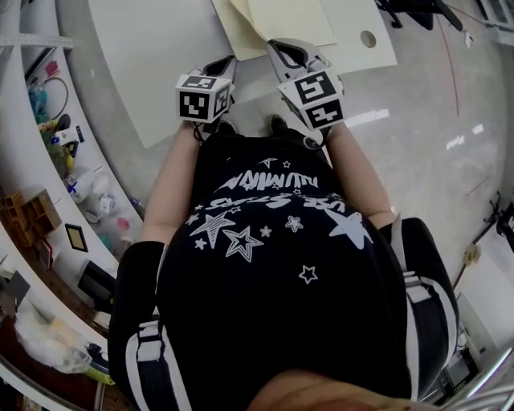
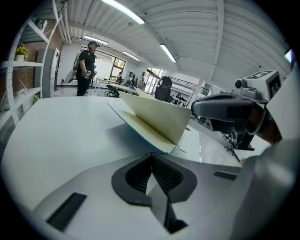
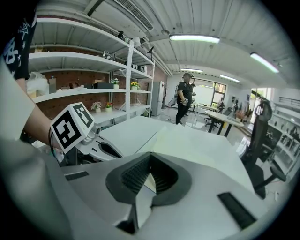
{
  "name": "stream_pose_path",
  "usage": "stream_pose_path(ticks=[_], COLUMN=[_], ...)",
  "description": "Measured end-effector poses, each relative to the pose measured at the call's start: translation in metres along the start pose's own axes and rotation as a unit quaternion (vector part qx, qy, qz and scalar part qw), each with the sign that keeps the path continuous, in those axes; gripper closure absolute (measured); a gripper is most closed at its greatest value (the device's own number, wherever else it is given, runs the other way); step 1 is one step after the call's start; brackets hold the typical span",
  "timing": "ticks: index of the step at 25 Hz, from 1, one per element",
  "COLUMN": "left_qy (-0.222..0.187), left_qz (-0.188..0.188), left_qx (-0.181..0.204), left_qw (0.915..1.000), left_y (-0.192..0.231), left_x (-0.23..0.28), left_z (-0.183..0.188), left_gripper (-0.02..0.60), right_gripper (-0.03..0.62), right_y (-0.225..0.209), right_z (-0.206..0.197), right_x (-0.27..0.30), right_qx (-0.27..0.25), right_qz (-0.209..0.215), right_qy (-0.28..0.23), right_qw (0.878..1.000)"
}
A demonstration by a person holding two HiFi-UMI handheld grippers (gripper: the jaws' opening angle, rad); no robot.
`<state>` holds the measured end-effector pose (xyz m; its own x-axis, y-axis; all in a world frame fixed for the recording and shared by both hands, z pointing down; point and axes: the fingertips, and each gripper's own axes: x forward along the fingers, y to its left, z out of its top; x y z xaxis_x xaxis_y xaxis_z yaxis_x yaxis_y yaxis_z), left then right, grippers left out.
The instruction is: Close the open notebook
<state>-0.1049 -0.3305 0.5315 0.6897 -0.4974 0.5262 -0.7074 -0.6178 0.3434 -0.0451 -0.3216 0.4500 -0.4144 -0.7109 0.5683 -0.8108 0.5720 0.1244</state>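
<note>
The notebook [image 1: 273,20] lies open on a white table [image 1: 152,48], directly ahead of both sets of jaws and close to the table's near edge. One cream leaf [image 2: 159,115] stands tilted up off the flat pages; its fold runs away from the left jaws, from just ahead of them on the right to farther off on the left. The right gripper [image 3: 150,154] is the nearer one. Its jaws are pressed together and appear to pinch that leaf at its raised near corner, with the sheet [image 3: 197,145] spreading out ahead of them. The left gripper [image 2: 151,154] sits just beside the notebook's near corner, jaws pressed together with nothing between them. To close the book, the leaf likely needs to swing over the fold toward the left jaws' side, where bare table gives open room. To the right of the jaws the tabletop ends and floor shows beyond.
</note>
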Motion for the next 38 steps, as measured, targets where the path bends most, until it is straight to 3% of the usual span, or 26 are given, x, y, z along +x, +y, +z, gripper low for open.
stream_pose_path(ticks=[7, 10, 14, 25, 30, 35, 38], left_qy=[-0.063, -0.075, -0.081, -0.058, -0.044, 0.002, 0.002], left_qz=[-0.015, -0.022, -0.026, -0.029, -0.018, 0.012, 0.022], left_qx=[0.003, 0.014, 0.028, 0.050, 0.032, 0.007, -0.005], left_qw=[0.9979, 0.9968, 0.9960, 0.9966, 0.9984, 0.9999, 0.9997], left_y=[-0.028, -0.044, -0.069, -0.122, -0.137, -0.140, -0.141], left_x=[0.006, 0.014, 0.033, 0.102, 0.141, 0.175, 0.183], left_z=[0.043, 0.059, 0.074, 0.080, 0.075, 0.057, 0.058], left_gripper=[0.569, 0.569, 0.569, 0.569, 0.569, 0.569, 0.569], right_gripper=[0.585, 0.585, 0.585, 0.585, 0.585, 0.585, 0.585], right_y=[-0.023, -0.032, -0.057, -0.130, -0.160, -0.182, -0.193], right_z=[-0.001, -0.003, -0.011, -0.044, -0.080, -0.115, -0.127], right_x=[-0.019, -0.027, -0.042, -0.090, -0.116, -0.139, -0.147], right_qx=[0.014, 0.037, 0.042, 0.056, 0.074, 0.086, 0.088], right_qz=[0.011, 0.027, 0.013, -0.029, -0.041, -0.049, -0.050], right_qy=[-0.032, -0.053, -0.068, -0.088, -0.076, -0.058, -0.052], right_qw=[0.999, 0.998, 0.997, 0.994, 0.993, 0.993, 0.993])
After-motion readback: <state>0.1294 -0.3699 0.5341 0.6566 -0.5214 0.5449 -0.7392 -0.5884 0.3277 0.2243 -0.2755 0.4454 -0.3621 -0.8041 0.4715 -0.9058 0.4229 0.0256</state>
